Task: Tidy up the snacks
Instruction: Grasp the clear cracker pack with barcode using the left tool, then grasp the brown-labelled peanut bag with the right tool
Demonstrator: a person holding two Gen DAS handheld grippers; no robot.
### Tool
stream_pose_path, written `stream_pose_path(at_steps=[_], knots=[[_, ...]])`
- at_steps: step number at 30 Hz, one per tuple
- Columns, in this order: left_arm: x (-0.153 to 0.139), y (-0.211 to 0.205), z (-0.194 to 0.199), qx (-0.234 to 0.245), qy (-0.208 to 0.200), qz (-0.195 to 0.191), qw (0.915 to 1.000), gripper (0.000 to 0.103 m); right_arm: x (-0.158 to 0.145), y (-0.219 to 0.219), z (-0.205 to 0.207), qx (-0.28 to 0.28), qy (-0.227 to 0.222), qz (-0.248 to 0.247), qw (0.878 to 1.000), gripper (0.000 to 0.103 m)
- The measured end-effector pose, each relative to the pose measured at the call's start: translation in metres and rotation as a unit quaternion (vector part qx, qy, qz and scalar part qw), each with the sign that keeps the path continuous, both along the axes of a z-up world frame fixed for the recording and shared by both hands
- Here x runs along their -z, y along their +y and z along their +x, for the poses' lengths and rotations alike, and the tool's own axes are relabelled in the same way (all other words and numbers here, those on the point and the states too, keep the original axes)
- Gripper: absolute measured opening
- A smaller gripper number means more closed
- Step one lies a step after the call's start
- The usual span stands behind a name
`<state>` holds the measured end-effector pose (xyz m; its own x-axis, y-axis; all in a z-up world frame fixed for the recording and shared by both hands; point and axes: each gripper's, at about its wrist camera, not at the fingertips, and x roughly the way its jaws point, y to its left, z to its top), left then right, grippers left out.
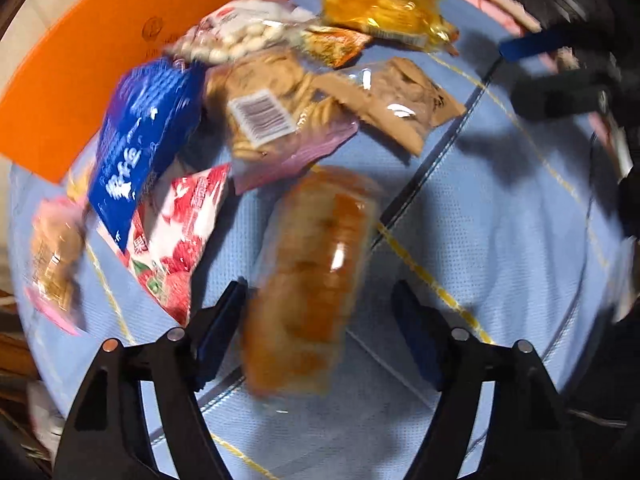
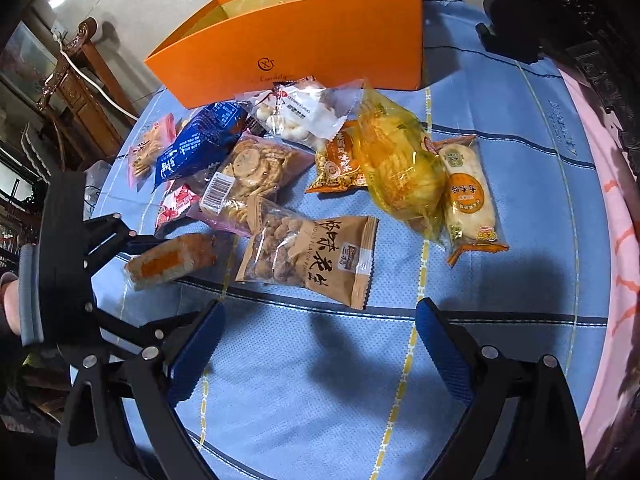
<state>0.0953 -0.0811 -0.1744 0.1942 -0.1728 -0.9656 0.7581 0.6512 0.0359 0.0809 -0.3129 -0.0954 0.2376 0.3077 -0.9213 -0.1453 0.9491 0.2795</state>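
While both grippers gape empty, left gripper (image 1: 320,320) straddles wrapped cake (image 1: 308,280); right gripper (image 2: 320,344) hovers over blue tablecloth (image 2: 500,200).

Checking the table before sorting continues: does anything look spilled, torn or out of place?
Nothing looks spilled or torn. The wrapped snacks lie in a loose overlapping heap on the blue tablecloth before the orange cardboard box. One orange-brown wrapped cake lies apart, between the left gripper fingers.
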Motion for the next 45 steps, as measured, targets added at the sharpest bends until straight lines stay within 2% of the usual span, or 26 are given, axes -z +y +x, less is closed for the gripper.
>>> stream_pose_path(at_steps=[1, 2, 6, 9, 11, 15, 18, 20, 21, 22, 23, 24, 25, 27, 29, 31, 35, 37, 39, 43, 45], knots=[[-0.002, 0.003, 0.002, -0.005, -0.001, 0.001, 1.0, 0.058, 0.0, 0.001, 0.0, -0.002, 0.0, 0.0, 1.0, 0.096], [-0.005, 0.007, 0.006, -0.013, 0.004, -0.002, 0.9999, 0.048, 0.0, 0.002, 0.001, -0.002, 0.0, 0.001, 1.0, 0.096], [-0.012, 0.031, 0.02, -0.069, 0.049, -0.039, 0.9957, 0.038, -0.001, 0.007, 0.002, -0.011, -0.002, -0.001, 1.0, 0.096], [-0.021, 0.048, 0.015, -0.093, 0.049, -0.043, 0.9935, 0.036, -0.003, 0.016, 0.003, -0.042, -0.014, -0.032, 0.999, 0.096], [-0.035, 0.061, 0.009, -0.107, 0.048, -0.07, 0.9906, 0.036, -0.002, 0.025, 0.002, -0.08, -0.019, -0.052, 0.995, 0.096], [-0.057, 0.081, -0.01, -0.148, 0.057, -0.118, 0.9803, 0.036, 0.004, 0.04, 0.002, -0.139, -0.023, -0.057, 0.988, 0.096], [-0.063, 0.094, -0.014, -0.175, 0.069, -0.138, 0.9724, 0.036, 0.01, 0.06, 0.004, -0.204, -0.049, -0.111, 0.971, 0.096], [-0.059, 0.097, -0.021, -0.185, 0.073, -0.143, 0.9695, 0.036, 0.016, 0.073, 0.009, -0.252, -0.071, -0.159, 0.952, 0.096], [-0.059, 0.1, -0.023, -0.19, 0.075, -0.143, 0.9684, 0.035, 0.019, 0.077, 0.011, -0.268, -0.072, -0.167, 0.946, 0.094], [-0.063, 0.107, -0.025, -0.192, 0.074, -0.143, 0.9681, 0.035, 0.023, 0.079, 0.015, -0.283, -0.069, -0.172, 0.941, 0.091], [-0.061, 0.101, -0.023, -0.194, 0.074, -0.142, 0.9679, 0.034, 0.029, 0.08, 0.022, -0.294, -0.056, -0.173, 0.938, 0.078], [-0.061, 0.098, -0.022, -0.197, 0.075, -0.143, 0.967, 0.031, 0.035, 0.08, 0.028, -0.301, -0.039, -0.168, 0.938, 0.073], [-0.061, 0.099, -0.022, -0.201, 0.075, -0.146, 0.9657, 0.03, 0.038, 0.079, 0.033, -0.303, -0.029, -0.166, 0.938, 0.064], [-0.061, 0.102, -0.021, -0.208, 0.078, -0.152, 0.963, 0.03, 0.038, 0.077, 0.042, -0.303, -0.026, -0.158, 0.94, 0.058], [-0.06, 0.099, -0.02, -0.208, 0.074, -0.157, 0.9626, 0.028, 0.034, 0.073, 0.046, -0.299, -0.019, -0.145, 0.943, 0.047], [-0.057, 0.099, -0.02, -0.21, 0.076, -0.161, 0.9614, 0.021, 0.031, 0.069, 0.048, -0.29, -0.016, -0.14, 0.947, 0.04], [-0.049, 0.094, -0.019, -0.207, 0.088, -0.164, 0.9606, 0.02, 0.024, 0.061, 0.041, -0.27, -0.014, -0.115, 0.956, 0.035], [-0.05, 0.085, -0.022, -0.19, 0.083, -0.15, 0.9667, 0.029, 0.021, 0.06, 0.029, -0.264, -0.014, -0.108, 0.958, 0.034], [-0.047, 0.076, -0.025, -0.181, 0.078, -0.126, 0.9722, 0.058, 0.019, 0.058, 0.021, -0.253, -0.016, -0.101, 0.962, 0.034], [-0.049, 0.062, -0.027, -0.175, 0.071, -0.121, 0.9744, 0.064, 0.019, 0.049, 0.011, -0.228, -0.011, -0.08, 0.97, 0.033], [-0.048, 0.053, -0.029, -0.171, 0.062, -0.107, 0.9775, 0.08, 0.019, 0.049, 0.005, -0.22, -0.011, -0.072, 0.973, 0.033]])
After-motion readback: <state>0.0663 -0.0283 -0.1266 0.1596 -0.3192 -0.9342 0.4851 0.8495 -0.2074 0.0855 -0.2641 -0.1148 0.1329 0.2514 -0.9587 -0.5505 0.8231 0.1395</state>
